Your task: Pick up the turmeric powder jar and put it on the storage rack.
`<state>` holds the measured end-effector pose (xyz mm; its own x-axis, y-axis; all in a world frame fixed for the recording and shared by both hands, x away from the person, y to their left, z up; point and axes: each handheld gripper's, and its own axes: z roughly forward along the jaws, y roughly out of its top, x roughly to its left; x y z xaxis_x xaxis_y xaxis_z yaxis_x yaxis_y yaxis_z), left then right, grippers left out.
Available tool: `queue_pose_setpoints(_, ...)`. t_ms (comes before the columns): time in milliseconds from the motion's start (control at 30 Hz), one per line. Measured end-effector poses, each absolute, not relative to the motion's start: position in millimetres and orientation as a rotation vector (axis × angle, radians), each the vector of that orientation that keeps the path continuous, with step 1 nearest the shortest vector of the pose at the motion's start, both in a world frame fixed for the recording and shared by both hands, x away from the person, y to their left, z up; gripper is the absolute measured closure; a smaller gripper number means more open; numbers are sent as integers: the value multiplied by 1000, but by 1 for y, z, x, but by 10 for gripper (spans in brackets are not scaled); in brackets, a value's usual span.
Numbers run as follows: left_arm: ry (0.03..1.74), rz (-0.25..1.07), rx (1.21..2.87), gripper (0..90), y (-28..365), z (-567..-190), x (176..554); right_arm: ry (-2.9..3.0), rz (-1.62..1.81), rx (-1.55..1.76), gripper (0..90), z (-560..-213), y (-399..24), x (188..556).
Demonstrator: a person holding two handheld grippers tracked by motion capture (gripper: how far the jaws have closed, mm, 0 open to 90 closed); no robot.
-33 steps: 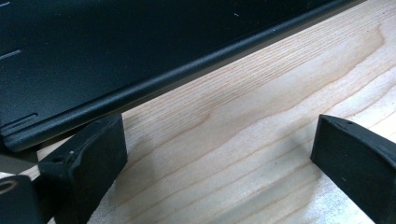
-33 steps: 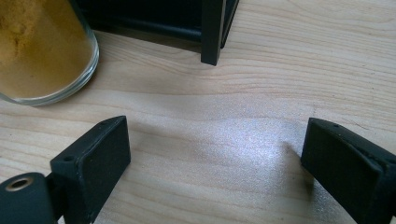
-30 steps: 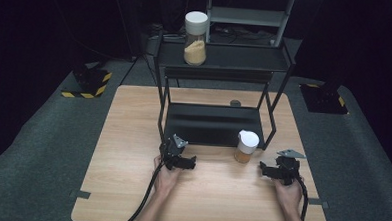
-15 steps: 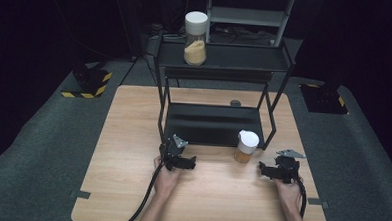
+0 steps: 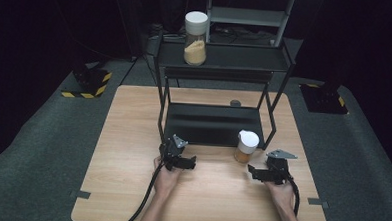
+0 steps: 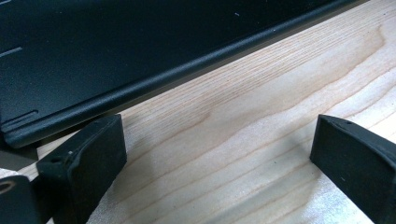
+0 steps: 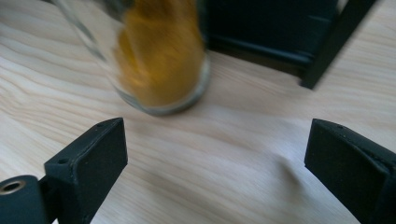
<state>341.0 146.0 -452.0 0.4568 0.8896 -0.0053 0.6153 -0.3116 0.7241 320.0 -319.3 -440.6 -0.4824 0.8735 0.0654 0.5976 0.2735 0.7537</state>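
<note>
The right hand-held gripper [image 5: 254,172] sits wide open at lower right, near the small jar [image 5: 246,146] (yellow powder inside). The left hand-held gripper [image 5: 191,164] gapes too, over bare surface [image 5: 122,137].

Left gripper [image 5: 190,164]: black body, grey three-cornered plate [image 5: 178,141] on top, thick black cable [image 5: 145,196] trailing off toward the near edge of the worktop. In the left gripper view both jaws are matte black blocks with rounded edges; small hole in the top face of each; a round brass-coloured fitting [image 6: 7,186] at the bottom left corner.

Right gripper [image 5: 252,172]: same black build, grey three-cornered plate [image 5: 281,154], black cable [image 5: 295,195] along the forearm. Right gripper view: same matte black jaws, one hole each, brass-coloured fitting [image 7: 11,186] at lower left.

Forearms bare, no sleeves visible.
</note>
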Motion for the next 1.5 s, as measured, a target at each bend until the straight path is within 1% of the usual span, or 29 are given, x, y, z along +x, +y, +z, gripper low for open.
queue_pose_setpoints(200, 1251, 529, 2043, 34, 146, -452, 341, 2209, 1133, 1312, 61, -435, -317, 330)
queue_pose_setpoints(367, 1251, 529, 2043, 34, 146, -452, 341, 2203, 1173, 1293, 85, -433, -311, 336)
queue_pose_setpoints(533, 1251, 529, 2042, 34, 146, -452, 341, 2168, 1194, 1254, 146, -433, -303, 336)
queue_pose_setpoints(833, 1251, 529, 2043, 35, 146, -452, 341, 2170, 1208, 1234, 172, -432, -293, 346)
queue_pose_setpoints(1167, 1251, 528, 2043, 34, 146, -452, 341, 2160, 1226, 1224, 262, -435, -292, 349)
queue_pose_setpoints(1500, 1250, 529, 2043, 35, 146, -452, 341, 2150, 1213, 1191, 282, -436, -290, 346)
